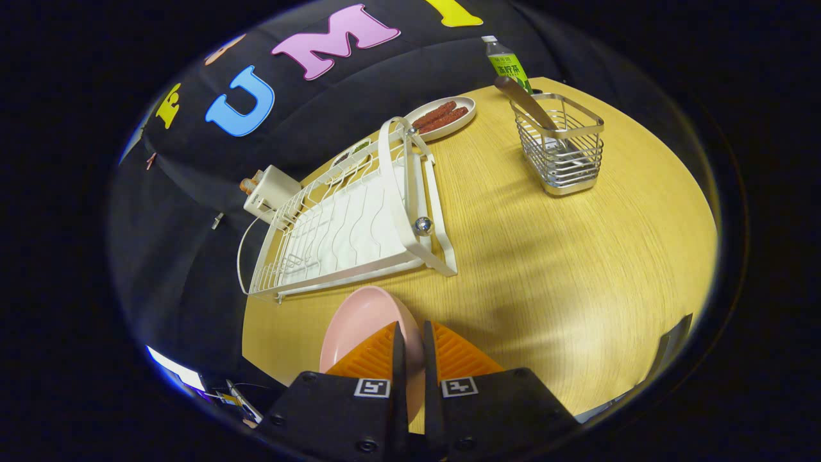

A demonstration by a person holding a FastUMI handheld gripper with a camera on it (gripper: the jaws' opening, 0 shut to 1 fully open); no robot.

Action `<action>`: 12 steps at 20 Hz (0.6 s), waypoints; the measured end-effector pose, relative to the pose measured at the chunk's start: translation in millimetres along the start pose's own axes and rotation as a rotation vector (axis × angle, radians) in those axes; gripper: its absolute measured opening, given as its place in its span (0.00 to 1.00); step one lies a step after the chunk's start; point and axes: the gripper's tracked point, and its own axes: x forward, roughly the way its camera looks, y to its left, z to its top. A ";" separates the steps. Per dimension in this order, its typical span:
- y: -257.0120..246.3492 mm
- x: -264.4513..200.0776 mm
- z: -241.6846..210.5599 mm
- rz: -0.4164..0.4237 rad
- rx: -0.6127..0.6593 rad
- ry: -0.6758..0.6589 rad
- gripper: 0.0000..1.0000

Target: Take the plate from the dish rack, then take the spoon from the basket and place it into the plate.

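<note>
Gripper (pixel 410 333) pinching pink plate (pixel 359 321) by rim, held above table (pixel 545 269), clear of dish rack (pixel 346 224). Next, likely: set plate down flat, release, then reach spoon (pixel 524 102) in basket (pixel 564 151).

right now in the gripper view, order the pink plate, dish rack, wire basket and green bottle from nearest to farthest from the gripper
1. Pink plate: gripped on edge between the gripper fingers.
2. Dish rack: just ahead, slightly left, holding no dishes.
3. Wire basket: further off to the right, spoon handle sticking out.
4. Green bottle: farthest, behind the basket.
</note>
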 end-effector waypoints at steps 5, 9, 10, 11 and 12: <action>-22.7 2.1 -2.2 -0.003 -0.022 0.027 0.15; -41.5 -12.6 20.8 -0.003 -0.089 -0.016 0.52; -48.7 -21.1 28.6 -0.007 -0.119 -0.033 0.68; -55.7 -26.8 37.7 -0.009 -0.154 -0.059 0.84; -63.6 -34.9 49.9 -0.019 -0.203 -0.098 0.91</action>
